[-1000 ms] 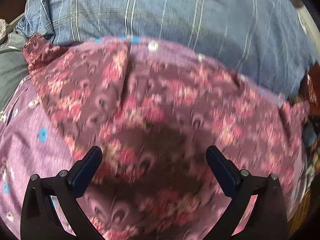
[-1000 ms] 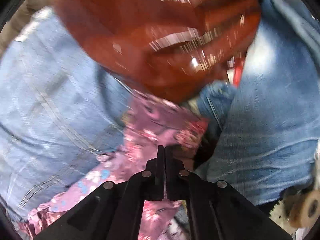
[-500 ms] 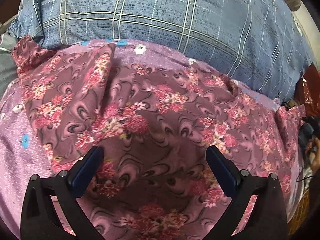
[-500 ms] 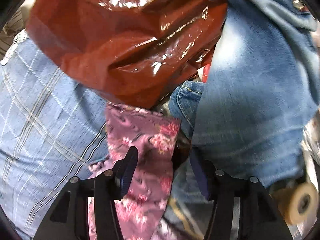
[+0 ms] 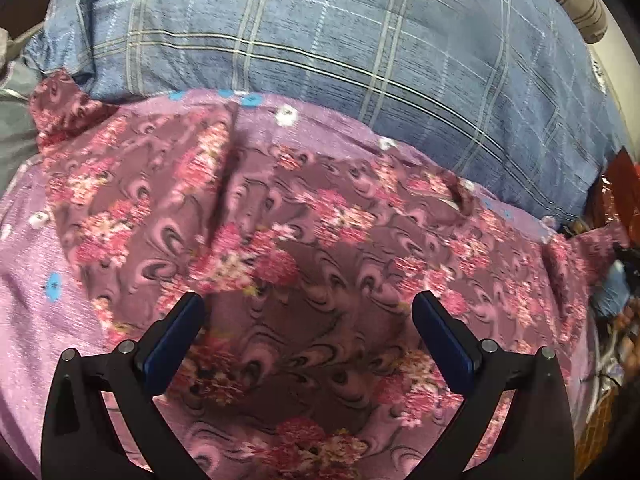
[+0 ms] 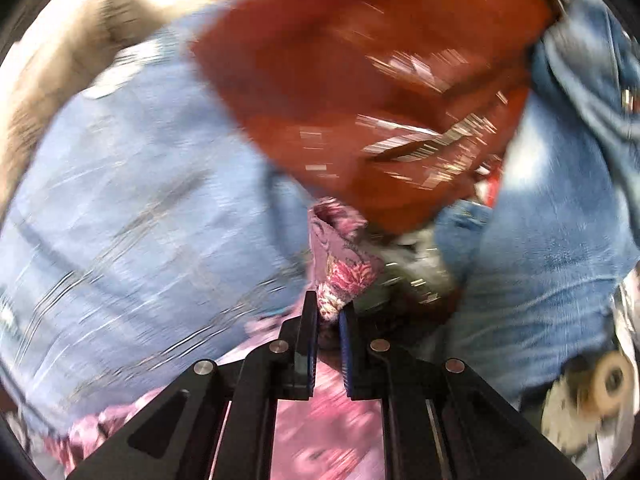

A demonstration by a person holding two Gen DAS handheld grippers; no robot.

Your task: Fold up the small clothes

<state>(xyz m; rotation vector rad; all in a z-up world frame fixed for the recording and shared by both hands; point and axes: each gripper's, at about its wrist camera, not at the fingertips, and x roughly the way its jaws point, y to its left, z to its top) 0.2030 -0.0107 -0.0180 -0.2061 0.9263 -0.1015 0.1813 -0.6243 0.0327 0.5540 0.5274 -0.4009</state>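
Since half a second ago my right hand-held gripper (image 6: 329, 314) has clamped onto the floral garment (image 5: 320, 264)'s corner. It lies spread on the bed's purple sheet (image 5: 36, 280), near the blue checked pillow (image 5: 340, 40). Soft, limp; edges grip best. Left hand-held gripper (image 5: 308, 316) hovers apart.

A lilac sheet (image 5: 28, 300) dotted with small blue and white flowers covers the bed. Spread flat on it lies the floral garment (image 5: 320, 272) (maroon, with pink rose clusters). A blue plaid pillow (image 5: 340, 36) rests on the sheet just beyond, its edge meeting the garment's far side.
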